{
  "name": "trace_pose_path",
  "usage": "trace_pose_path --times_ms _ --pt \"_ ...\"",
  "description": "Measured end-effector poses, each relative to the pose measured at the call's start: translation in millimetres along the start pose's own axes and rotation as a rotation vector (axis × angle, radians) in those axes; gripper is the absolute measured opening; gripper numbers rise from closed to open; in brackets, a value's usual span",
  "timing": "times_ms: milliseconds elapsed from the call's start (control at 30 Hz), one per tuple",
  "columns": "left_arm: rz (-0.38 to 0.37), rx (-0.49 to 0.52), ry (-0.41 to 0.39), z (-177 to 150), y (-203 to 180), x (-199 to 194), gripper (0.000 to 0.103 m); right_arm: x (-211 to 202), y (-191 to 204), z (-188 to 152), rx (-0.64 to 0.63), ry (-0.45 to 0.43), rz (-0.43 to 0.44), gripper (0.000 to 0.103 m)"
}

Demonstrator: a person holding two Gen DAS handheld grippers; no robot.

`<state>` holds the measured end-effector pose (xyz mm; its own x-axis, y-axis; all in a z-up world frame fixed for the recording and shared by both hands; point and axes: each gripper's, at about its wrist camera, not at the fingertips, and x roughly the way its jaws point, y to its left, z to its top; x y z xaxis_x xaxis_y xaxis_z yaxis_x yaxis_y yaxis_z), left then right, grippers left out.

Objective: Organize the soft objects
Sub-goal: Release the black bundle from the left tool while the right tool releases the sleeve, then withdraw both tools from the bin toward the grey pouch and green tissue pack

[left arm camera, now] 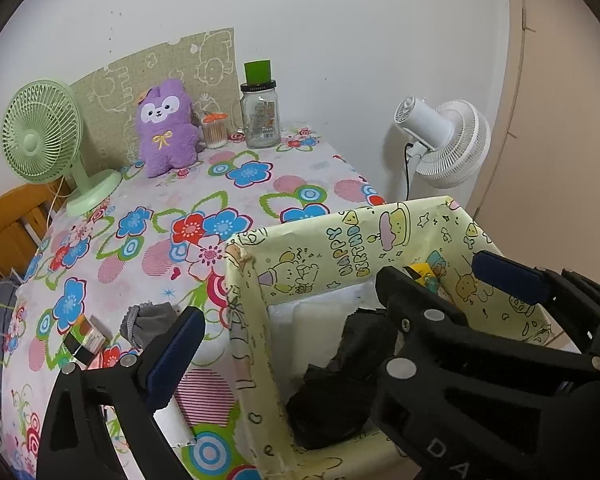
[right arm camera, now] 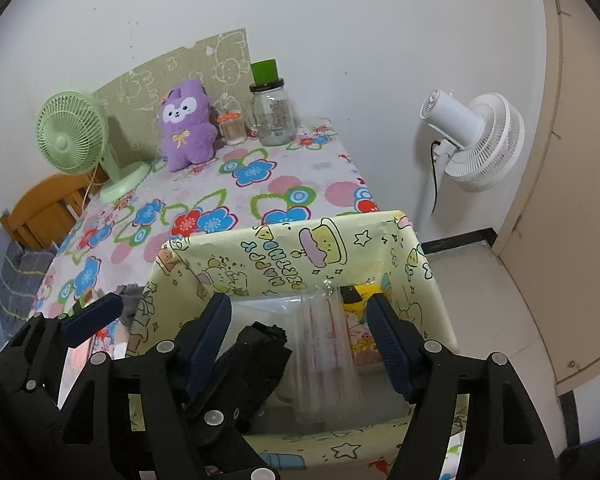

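Observation:
A yellow box (left arm camera: 340, 240) (right arm camera: 284, 252) wrapped in cartoon birthday paper stands at the table's near right corner. Inside it lie a crumpled black cloth (left arm camera: 332, 392) (right arm camera: 260, 360), a clear plastic packet (right arm camera: 326, 344), a white pad (left arm camera: 300, 328) and a yellow packet (left arm camera: 424, 274). My left gripper (left arm camera: 296, 296) is open and straddles the box's left wall, holding nothing. My right gripper (right arm camera: 298, 320) is open over the box; the cloth and packet lie loose between its fingers. A grey sock (left arm camera: 152, 322) lies on the table left of the box. A purple plush (left arm camera: 166, 128) (right arm camera: 188, 124) sits at the back.
At the back of the flowered table stand a green fan (left arm camera: 40, 136), a glass jar (left arm camera: 260, 120) and a swab tub (left arm camera: 214, 132). A small carton (left arm camera: 86, 340) lies near the sock. A white floor fan (right arm camera: 472, 140) stands right of the table, a wooden chair (left arm camera: 8, 224) left.

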<state>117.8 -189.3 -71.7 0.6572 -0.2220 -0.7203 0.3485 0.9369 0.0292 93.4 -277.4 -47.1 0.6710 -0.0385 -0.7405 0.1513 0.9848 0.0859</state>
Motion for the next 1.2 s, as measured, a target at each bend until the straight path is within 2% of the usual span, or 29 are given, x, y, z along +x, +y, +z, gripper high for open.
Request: trace_pose_path --times_ms 367,667,833,1200 --pt "-0.039 0.025 -0.059 3.9 13.8 -29.7 0.102 -29.5 17.0 1.7 0.022 -0.068 -0.033 0.085" --pt "-0.029 0.04 -0.126 1.4 30.3 -64.5 0.103 -64.1 43.9 -1.6 0.011 -0.144 -0.06 0.09" --pt "-0.001 0.044 -0.159 -0.9 39.2 -82.0 0.103 -79.4 60.0 -2.9 0.004 -0.158 -0.055 0.093" --pt "-0.016 0.009 -0.21 -14.0 69.5 -112.6 0.103 -104.5 97.3 -10.8 -0.03 -0.199 -0.055 0.097"
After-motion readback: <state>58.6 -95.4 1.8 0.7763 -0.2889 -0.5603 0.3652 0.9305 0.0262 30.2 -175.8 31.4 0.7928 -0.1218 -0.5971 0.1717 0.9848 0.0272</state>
